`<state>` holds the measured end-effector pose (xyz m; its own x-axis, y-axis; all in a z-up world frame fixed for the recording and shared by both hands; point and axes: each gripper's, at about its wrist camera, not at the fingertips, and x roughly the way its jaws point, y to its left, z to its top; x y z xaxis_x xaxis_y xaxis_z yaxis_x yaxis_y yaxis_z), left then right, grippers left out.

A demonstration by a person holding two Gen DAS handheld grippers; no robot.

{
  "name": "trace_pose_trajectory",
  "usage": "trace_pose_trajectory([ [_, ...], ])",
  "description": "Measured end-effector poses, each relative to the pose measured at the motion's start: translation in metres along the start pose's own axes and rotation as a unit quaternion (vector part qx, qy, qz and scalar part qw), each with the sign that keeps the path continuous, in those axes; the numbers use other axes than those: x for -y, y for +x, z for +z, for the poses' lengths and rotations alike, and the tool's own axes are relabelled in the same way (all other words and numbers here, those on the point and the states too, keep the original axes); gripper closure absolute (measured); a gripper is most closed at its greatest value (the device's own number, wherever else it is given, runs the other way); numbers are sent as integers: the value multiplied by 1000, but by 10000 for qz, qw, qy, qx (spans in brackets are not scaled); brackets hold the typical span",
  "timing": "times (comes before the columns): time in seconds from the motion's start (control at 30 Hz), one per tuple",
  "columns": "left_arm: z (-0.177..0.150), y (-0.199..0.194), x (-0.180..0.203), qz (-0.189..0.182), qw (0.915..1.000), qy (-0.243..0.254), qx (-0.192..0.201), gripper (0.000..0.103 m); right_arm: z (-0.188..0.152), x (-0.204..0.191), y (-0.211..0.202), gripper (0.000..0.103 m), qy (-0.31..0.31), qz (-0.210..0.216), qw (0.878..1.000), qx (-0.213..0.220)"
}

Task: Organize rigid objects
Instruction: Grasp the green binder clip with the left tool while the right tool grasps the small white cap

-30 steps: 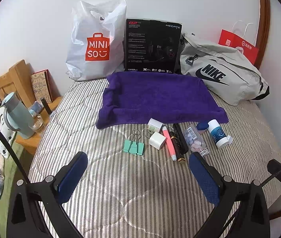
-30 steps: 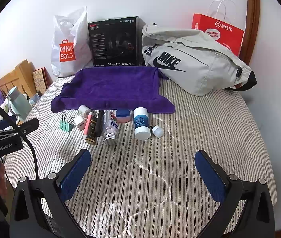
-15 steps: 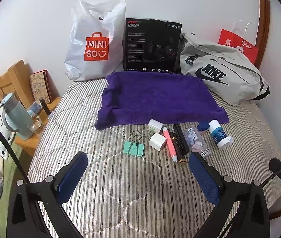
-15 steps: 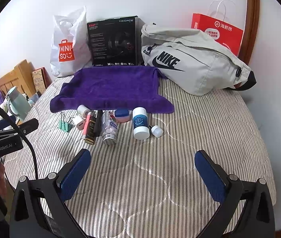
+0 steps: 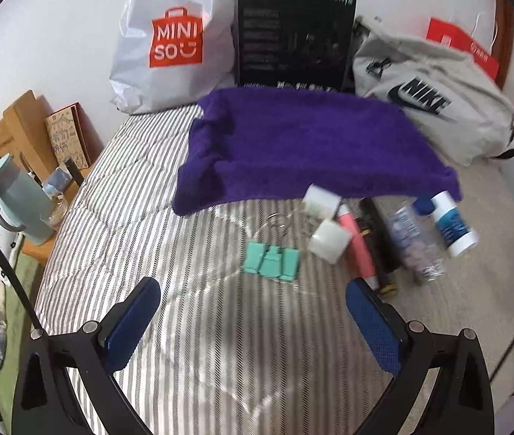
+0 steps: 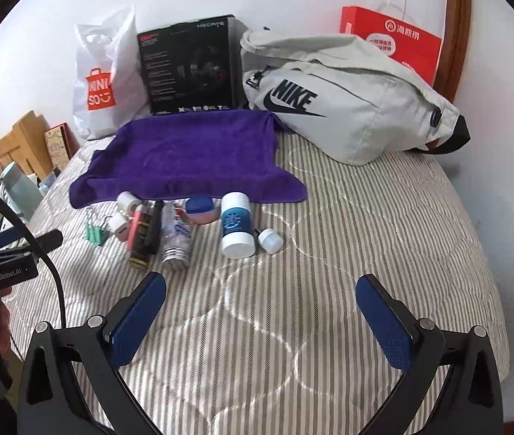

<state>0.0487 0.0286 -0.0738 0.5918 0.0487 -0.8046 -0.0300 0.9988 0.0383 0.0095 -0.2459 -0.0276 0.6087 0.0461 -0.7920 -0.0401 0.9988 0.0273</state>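
Striped bed w/ purple towel toward its head edge; the towel is bare, so sorting not begun. Small items sit in a row just off the towel's near edge: mint binder clips, pink tube, pill bottle, blue-label bottle, long axes approx. toward the towel. Left gripper & right gripper both spread wide, holding nothing.
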Motion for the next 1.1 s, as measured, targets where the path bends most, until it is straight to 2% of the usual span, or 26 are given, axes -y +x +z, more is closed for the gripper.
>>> trace_pose_trajectory([
  [0.37,4,59,3,-91,9987,459,-215,5,-1,21,50,1,-29,-153,9993,-335],
  [0.43,4,64,5,-125,9981,564,-208,11,-1,24,58,1,-30,-207,9988,-447],
  [0.7,6,63,5,-757,9939,795,-91,45,-2,35,77,1,2,-267,9975,-658],
  [0.77,7,62,5,-813,9934,805,-84,61,1,36,82,1,1,-209,9975,-671],
  [0.8,8,62,6,-824,9934,788,-78,63,2,38,85,1,-22,-182,9976,-670],
  [0.93,8,63,6,-809,9939,745,-80,64,6,42,95,2,-180,-76,9977,-656],
  [1.1,8,63,6,-787,9943,721,-68,64,14,43,116,15,-468,214,9960,-727],
])
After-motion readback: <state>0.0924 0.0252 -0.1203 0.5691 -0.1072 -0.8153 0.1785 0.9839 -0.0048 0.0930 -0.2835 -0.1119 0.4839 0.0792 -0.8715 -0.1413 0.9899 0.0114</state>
